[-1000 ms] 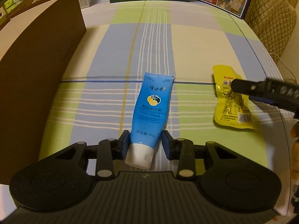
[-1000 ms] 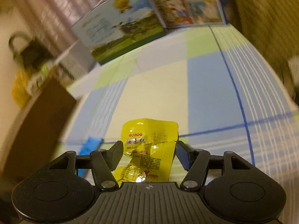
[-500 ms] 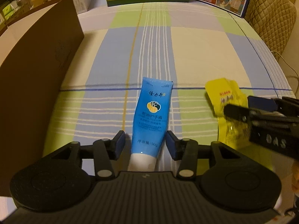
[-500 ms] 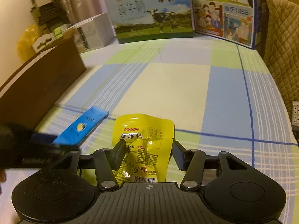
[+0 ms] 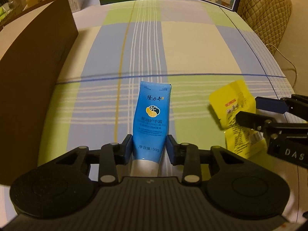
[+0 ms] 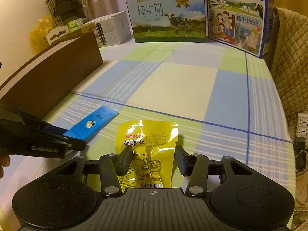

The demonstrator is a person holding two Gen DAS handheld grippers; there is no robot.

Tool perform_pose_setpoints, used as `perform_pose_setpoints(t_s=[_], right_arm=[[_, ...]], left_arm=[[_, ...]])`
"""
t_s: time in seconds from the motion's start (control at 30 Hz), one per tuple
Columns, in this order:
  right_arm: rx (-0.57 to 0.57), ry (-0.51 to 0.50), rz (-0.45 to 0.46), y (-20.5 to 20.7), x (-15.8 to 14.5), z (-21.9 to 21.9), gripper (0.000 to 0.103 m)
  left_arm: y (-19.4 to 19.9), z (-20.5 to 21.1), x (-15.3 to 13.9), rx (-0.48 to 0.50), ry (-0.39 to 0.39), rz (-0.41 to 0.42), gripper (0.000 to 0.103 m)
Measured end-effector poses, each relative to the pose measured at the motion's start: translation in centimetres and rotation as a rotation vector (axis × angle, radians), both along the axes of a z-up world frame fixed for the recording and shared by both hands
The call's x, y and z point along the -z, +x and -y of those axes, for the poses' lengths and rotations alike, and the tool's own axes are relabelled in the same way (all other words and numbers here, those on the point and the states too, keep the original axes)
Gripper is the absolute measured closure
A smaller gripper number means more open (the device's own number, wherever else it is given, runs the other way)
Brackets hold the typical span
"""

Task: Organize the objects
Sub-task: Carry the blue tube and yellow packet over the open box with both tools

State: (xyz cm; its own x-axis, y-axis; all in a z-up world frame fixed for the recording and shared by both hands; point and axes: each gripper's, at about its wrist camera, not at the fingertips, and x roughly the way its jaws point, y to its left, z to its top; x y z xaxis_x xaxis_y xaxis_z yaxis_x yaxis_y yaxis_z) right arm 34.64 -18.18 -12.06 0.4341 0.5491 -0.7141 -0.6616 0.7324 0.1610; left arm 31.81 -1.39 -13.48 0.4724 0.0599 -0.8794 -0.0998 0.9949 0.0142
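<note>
A blue hand cream tube (image 5: 152,119) lies on the checked cloth, white cap toward me. My left gripper (image 5: 149,149) is closed on its lower body just above the cap. The tube also shows in the right wrist view (image 6: 90,125). A yellow snack packet (image 6: 148,144) sits between the fingers of my right gripper (image 6: 153,158); the pads touch or nearly touch its crumpled sides. The packet (image 5: 234,111) and the right gripper (image 5: 269,115) show at the right of the left wrist view.
A long brown cardboard box (image 5: 32,73) stands along the left. Milk cartons (image 6: 167,17) and a blue picture box (image 6: 236,15) stand at the far edge, with a white box (image 6: 111,28) beside them. A quilted chair (image 6: 290,57) is on the right.
Both grippers slid forward around their objects and narrowed. The left fingers closed onto the tube. The right gripper swung in beside the left one, the packet lifting slightly at its far end.
</note>
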Motion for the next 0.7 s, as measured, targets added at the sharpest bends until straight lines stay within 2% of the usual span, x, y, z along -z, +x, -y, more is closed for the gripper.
perform_pose_setpoints(t_s=[0.27,0.7], right_arm=[[0.014,0.01,0.0,-1.2,-0.8,1.5,0.058],[0.029,0.028,0.014,-2.4,-3.6,1.8,0.058]], left_arm=[[-2.0,-0.3,-0.6,-0.03,-0.003,-0.002,0.071],[-3.8,-0.1,-3.8,-0.038,-0.017,0.072,0.071]])
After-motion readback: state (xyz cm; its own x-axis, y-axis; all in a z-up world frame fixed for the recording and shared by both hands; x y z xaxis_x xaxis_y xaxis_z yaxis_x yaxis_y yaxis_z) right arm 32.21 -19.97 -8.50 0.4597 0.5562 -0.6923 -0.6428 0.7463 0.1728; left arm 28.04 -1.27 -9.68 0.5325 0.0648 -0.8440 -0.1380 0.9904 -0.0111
